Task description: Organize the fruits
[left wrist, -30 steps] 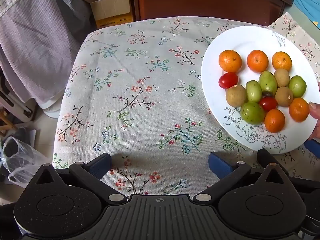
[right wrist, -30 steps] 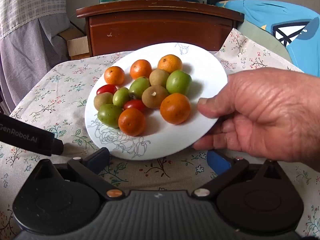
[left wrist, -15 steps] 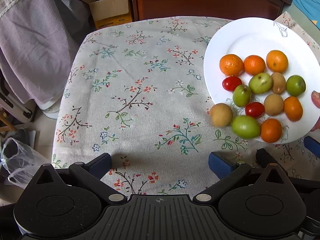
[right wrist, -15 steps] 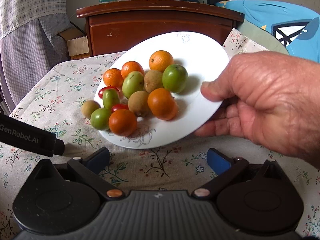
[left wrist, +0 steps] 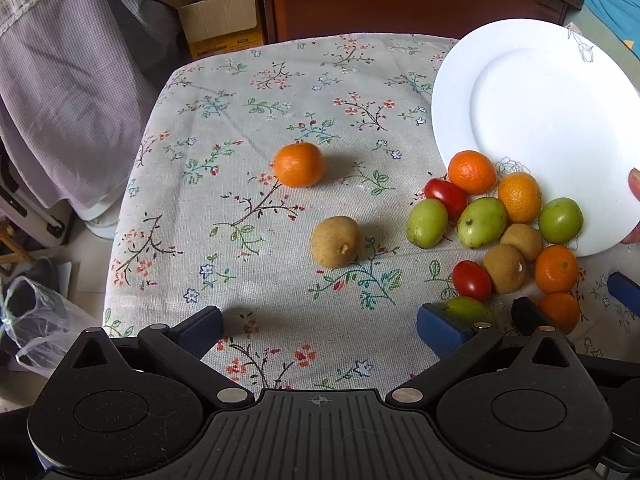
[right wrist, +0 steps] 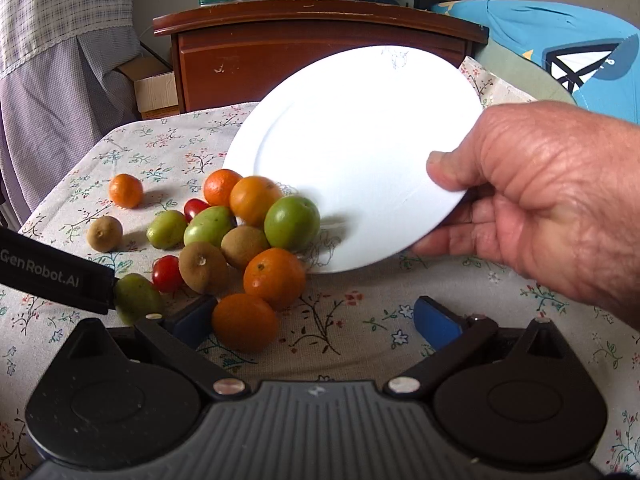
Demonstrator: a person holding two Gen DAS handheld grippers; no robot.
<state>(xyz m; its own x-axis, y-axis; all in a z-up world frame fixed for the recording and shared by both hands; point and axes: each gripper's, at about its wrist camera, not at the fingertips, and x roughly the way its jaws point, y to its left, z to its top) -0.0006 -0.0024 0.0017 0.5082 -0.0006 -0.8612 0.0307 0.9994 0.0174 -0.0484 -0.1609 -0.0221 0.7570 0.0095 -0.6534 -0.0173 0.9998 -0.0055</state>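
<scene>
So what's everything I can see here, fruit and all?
oranges: five, orange, on the tablecloth, one lying apart
green fruits: four, green, near the plate's lower edge
brown fruits: three, brown, two in the cluster, one apart
cherry tomatoes: two, red, in the cluster
plate: one, white, tilted
tablecloth: one, floral, under everything
cabinet: one, brown wood, behind
cardboard box: one, tan, beside the cabinet
hand: one, bare, gripping the plate's rim
left gripper: black, open, empty
right gripper: black, open, empty
</scene>
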